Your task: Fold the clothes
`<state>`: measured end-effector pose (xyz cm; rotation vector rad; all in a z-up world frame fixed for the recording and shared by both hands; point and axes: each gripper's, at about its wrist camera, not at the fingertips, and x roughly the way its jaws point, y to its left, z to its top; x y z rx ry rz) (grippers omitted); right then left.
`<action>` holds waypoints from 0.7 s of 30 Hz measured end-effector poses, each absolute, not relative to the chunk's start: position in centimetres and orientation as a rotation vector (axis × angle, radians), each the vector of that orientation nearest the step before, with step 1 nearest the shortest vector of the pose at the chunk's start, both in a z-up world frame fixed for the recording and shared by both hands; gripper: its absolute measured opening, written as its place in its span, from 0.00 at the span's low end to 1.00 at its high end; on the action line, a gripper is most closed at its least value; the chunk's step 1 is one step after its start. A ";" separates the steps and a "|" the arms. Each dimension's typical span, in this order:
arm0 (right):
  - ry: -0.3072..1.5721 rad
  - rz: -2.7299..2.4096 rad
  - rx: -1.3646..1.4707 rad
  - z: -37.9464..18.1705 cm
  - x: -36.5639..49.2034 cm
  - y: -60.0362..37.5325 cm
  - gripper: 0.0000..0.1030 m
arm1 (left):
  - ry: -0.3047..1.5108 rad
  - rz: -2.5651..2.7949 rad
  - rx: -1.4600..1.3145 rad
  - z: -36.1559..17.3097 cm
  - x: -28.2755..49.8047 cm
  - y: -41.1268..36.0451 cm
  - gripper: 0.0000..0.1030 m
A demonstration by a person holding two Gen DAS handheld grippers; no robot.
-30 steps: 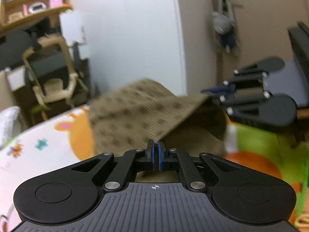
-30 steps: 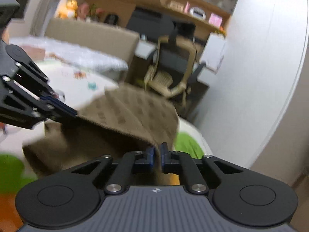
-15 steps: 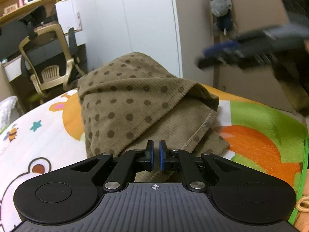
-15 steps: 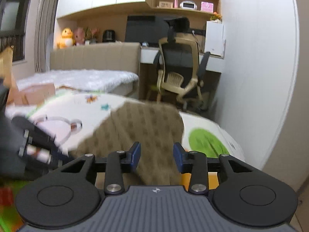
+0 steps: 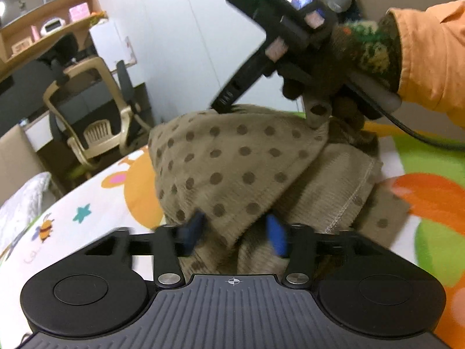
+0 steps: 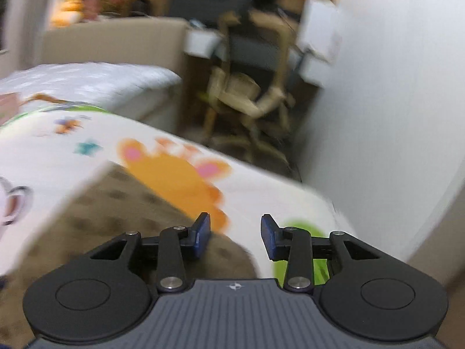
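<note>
Left wrist view shows the brown dotted garment (image 5: 232, 168) lying folded over on the cartoon-print mat (image 5: 96, 200), the left hand-held gripper (image 5: 234, 232) opening off its near edge, the right hand-held gripper (image 6: 234, 237) parted and empty, with tidying judged outstanding.

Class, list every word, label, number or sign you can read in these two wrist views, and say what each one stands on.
No text can be read for certain.
Pale embossed marks on the black bar of the right gripper: too blurred.
Grey scribble on the cartoon-printed play mat: not legible.
Small boxes on the wooden shelf: too small.
Brown dotted corduroy garment: none.
</note>
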<state>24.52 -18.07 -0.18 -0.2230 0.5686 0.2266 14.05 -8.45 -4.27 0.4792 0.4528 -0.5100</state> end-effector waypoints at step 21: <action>0.437 0.449 -0.118 3.2 12.5 -21.8 0.48 | 0.461 -0.662 0.089 7.5 22.4 -6.2 0.49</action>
